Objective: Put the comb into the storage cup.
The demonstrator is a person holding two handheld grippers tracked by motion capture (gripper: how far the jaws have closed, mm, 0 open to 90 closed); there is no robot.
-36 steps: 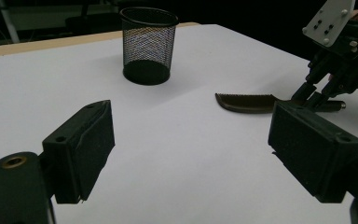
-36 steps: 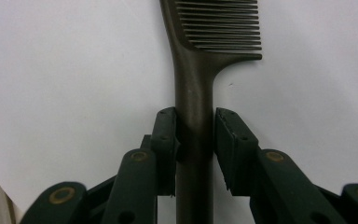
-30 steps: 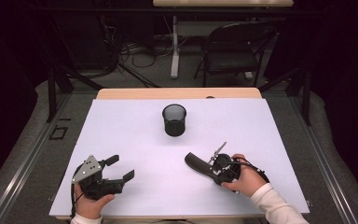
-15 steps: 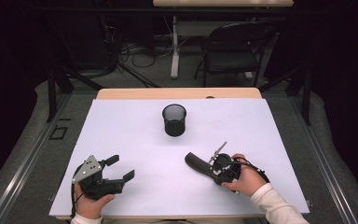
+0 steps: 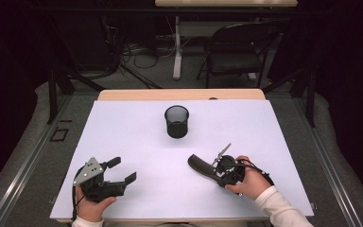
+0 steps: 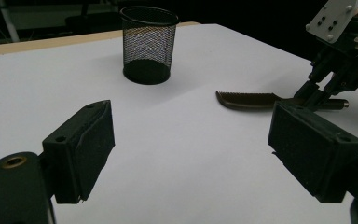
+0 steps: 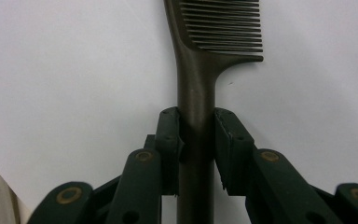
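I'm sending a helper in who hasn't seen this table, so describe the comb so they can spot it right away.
Start from the white table top and find the black mesh cup standing near its far middle. Nearer the person and a little right of the cup, the right gripper has its jaws closed on the handle of a dark comb. It is the only flat, toothed thing there, lying low on the table.

My right gripper (image 7: pixel 196 140) has its two black jaws closed on the handle of a dark comb (image 7: pixel 200 70). The comb's teeth run off the top edge, and it lies on the white table surface (image 7: pixel 74 70).
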